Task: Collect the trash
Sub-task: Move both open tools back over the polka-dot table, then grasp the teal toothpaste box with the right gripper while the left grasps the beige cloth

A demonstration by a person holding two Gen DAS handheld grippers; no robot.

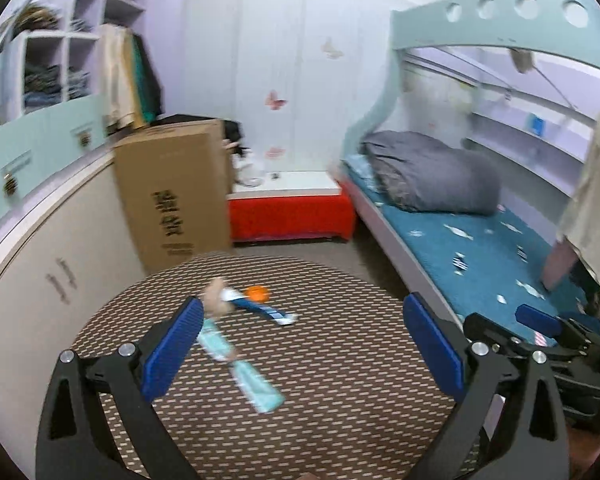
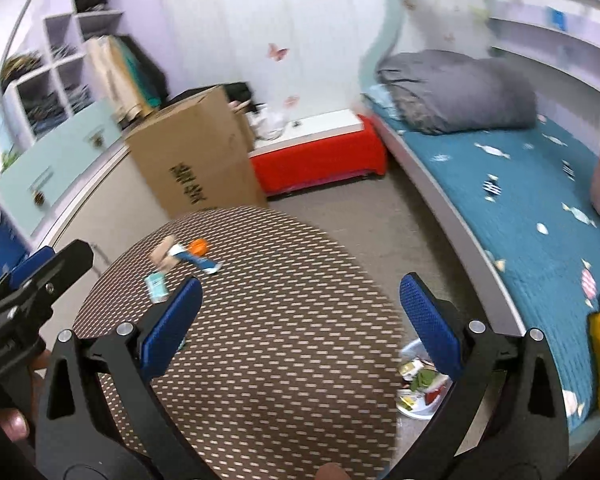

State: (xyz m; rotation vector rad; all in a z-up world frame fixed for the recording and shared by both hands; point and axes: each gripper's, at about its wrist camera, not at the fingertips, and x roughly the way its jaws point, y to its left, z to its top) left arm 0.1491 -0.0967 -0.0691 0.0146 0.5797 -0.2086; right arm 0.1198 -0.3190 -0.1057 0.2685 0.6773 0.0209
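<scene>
Both claws are hanging wide open and empty over the round patterned table (image 1: pixel 300 400), the teal wrapper (image 1: pixel 236 364) lying just inside the left gripper (image 1: pixel 300 344)'s left finger, while the right gripper (image 2: pixel 300 320) is sitting well short of the wrappers.

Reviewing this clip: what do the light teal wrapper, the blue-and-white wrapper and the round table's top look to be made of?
Light teal wrapper: probably thin plastic film; it lies flat, long and creased, though motion blur hides any sheen.
Blue-and-white wrapper: likely printed plastic film or foil, a flat printed strip.
Round table: the top looks woven or textile-covered, matte, brown with rows of pale dashes; blur leaves this uncertain.
</scene>
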